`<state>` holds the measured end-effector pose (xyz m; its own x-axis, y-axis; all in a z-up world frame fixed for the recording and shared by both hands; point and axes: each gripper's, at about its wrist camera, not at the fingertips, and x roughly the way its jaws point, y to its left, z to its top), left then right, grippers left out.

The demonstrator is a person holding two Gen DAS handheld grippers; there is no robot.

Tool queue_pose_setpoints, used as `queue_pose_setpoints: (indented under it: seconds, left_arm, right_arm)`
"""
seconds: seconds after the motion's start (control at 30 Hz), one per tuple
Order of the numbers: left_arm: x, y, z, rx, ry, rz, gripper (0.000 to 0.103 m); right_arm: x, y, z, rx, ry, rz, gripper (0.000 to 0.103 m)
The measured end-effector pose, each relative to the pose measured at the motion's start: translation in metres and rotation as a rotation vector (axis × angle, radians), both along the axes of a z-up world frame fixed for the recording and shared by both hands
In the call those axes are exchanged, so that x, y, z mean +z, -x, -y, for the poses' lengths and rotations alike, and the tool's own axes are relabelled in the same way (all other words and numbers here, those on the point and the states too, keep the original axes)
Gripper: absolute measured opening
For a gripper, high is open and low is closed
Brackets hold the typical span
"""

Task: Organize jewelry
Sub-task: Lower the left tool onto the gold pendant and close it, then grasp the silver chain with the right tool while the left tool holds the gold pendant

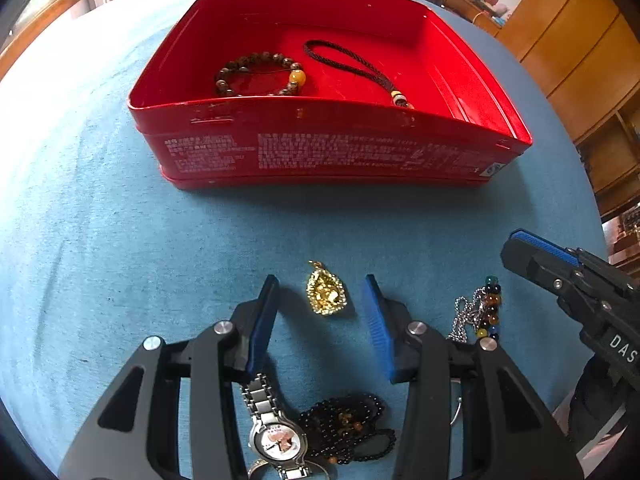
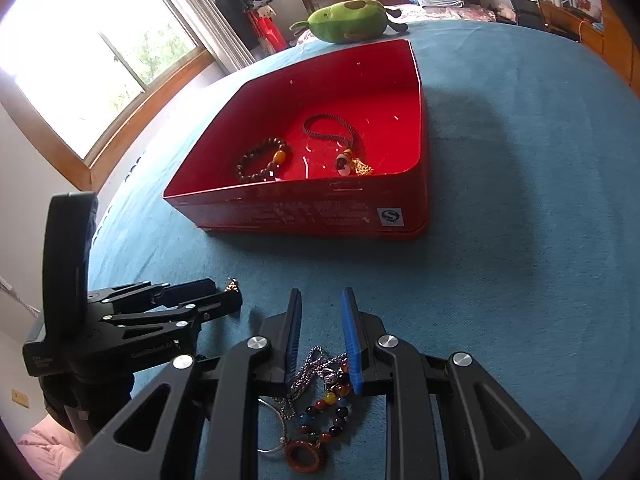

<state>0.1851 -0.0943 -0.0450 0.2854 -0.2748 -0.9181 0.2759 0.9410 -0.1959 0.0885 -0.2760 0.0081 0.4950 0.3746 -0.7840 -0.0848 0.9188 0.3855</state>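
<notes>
Closest to my camera were one watch (image 1: pixel 276 436) and one heap of black beads (image 1: pixel 348 428), under my left gripper (image 1: pixel 323 304), jaws apart around one gold pendant (image 1: pixel 326 294), not touching it. One red tin (image 1: pixel 320 152) held two pieces. My right gripper (image 2: pixel 321 320) stood narrowly apart over one bead string (image 2: pixel 328 408) and chain (image 2: pixel 308 372).

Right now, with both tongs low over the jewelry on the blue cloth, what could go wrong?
1. The gold pendant lies flat between the open left tongs; the pads may slide over it or pinch the blue cloth instead.
2. The right tongs stand over a silver chain tangled with a coloured bead bracelet; lifting one may drag the other.
3. The two tongs work close together and could bump.
</notes>
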Motion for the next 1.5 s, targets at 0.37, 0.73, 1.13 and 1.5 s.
queue_pose_setpoints:
  seconds: [0.37, 0.73, 1.13, 1.5]
  left_arm:
    - [-0.005, 0.0, 0.012, -0.04, -0.006, 0.003, 0.02]
    - [0.003, 0.0, -0.013, -0.046, 0.056, -0.002, 0.019]
    - [0.014, 0.003, -0.038, -0.022, 0.017, 0.051, 0.019]
    - [0.015, 0.009, -0.046, -0.026, 0.024, 0.058, 0.019]
  right_arm:
    - [-0.005, -0.003, -0.003, 0.014, 0.001, -0.011, 0.025]
    - [-0.009, 0.01, -0.002, 0.014, -0.055, -0.025, 0.025]
    - [-0.024, 0.033, -0.021, 0.045, -0.041, -0.134, 0.026]
    - [-0.033, 0.028, -0.038, 0.039, -0.004, -0.183, 0.028]
